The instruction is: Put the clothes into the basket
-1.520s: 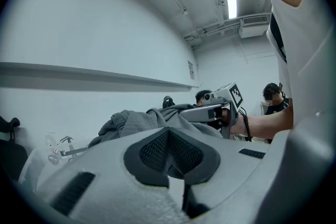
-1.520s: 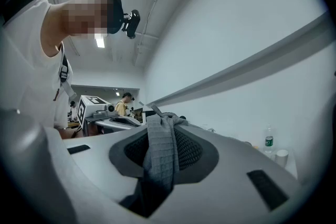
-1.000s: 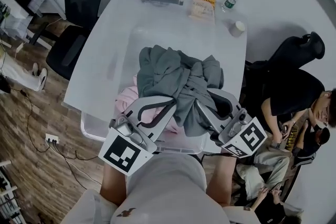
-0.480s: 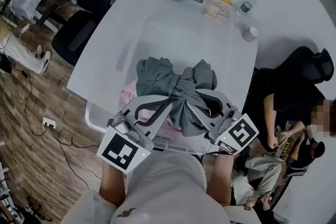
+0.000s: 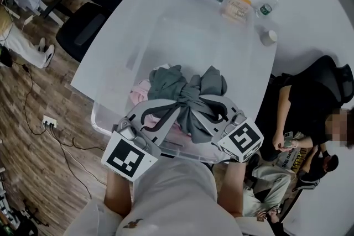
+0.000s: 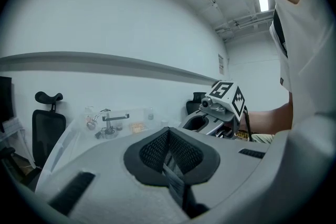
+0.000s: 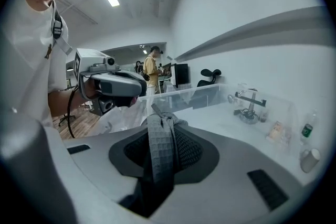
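"Where was the grey garment [image 5: 185, 94]?"

"It was bunched just above the clear basket [image 5: 98, 119] on the counter [image 5: 182, 25], over a pink garment [image 5: 141, 91] already lying inside. The left tongs [image 6: 169, 162] were pinched shut on a thin fold of it. The right tongs [image 7: 160, 152] were clamped on a thick waffle-knit strip."

"How best to finish?"

"I'd judge both should go down together until the bundle sat inside the walls. Then both jaws should part at once, so no sleeve draped over the rim."
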Demonstrator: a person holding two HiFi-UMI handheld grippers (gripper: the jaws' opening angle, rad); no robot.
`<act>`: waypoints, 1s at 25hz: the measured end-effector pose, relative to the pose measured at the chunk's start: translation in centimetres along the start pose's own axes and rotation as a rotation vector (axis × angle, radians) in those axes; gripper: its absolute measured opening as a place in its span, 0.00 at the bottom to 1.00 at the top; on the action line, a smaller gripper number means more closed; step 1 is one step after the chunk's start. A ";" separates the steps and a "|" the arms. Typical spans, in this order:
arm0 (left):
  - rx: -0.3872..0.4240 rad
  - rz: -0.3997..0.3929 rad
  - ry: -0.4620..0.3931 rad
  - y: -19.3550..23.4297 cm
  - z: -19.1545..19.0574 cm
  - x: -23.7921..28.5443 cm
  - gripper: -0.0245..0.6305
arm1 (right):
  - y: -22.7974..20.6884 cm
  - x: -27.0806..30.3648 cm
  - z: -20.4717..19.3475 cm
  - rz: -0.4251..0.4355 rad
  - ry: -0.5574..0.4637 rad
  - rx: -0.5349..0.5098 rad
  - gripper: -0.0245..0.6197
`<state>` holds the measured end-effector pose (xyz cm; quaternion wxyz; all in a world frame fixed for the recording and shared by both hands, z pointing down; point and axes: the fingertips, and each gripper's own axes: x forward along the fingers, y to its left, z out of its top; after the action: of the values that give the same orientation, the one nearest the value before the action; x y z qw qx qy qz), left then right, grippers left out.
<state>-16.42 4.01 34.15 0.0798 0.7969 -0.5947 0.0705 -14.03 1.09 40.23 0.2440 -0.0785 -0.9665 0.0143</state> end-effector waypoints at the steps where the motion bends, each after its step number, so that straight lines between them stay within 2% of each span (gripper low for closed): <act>1: -0.003 0.002 0.000 0.0 -0.1 -0.2 0.05 | 0.2 0.3 -0.2 0.003 0.015 -0.004 0.18; 8: -0.022 0.020 0.019 0.5 -1.1 -0.7 0.05 | 1.2 1.8 -1.3 0.026 0.127 -0.038 0.18; 25: -0.035 0.038 0.056 0.4 -2.3 -0.4 0.05 | 2.3 3.6 -5.3 0.080 0.417 -0.220 0.20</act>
<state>-17.01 4.79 36.34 0.1091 0.7816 -0.6085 0.0837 -14.33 3.92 46.45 0.4277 -0.1442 -0.8870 -0.0978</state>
